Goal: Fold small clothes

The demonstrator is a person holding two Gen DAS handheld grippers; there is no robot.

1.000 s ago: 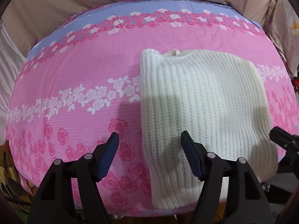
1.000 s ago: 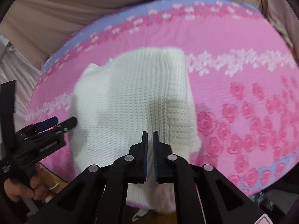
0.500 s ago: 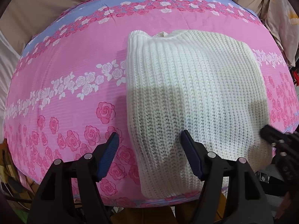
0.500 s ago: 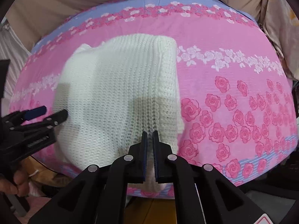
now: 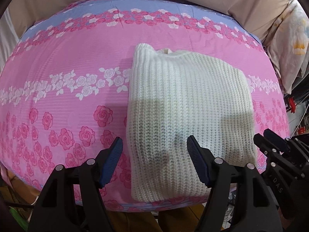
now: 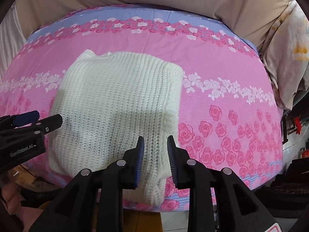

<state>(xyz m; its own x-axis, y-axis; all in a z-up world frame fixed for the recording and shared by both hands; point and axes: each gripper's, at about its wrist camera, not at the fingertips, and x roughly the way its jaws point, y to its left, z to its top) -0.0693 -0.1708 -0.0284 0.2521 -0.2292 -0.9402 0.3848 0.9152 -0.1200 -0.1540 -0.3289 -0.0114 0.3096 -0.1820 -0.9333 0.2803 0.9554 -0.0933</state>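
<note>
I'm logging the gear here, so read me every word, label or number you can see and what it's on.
"GenRobot.AI": white print on the body of the left gripper, in the right wrist view; small, so the reading is unsure.
"DAS": raised letters on the body of the right gripper, in the left wrist view; looks cut off.
Sweater and sheet: no text.

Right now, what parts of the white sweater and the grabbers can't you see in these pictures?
- Sweater sleeves: hidden in both views, apparently tucked under the folded body.
- Sweater's near hem: in the right wrist view, the right gripper fingers cover part of it.
- Right gripper in the left wrist view: cut off by the edge, so its opening can't be judged there.
- Under the flowered sheet: the sheet hides what supports it.
</note>
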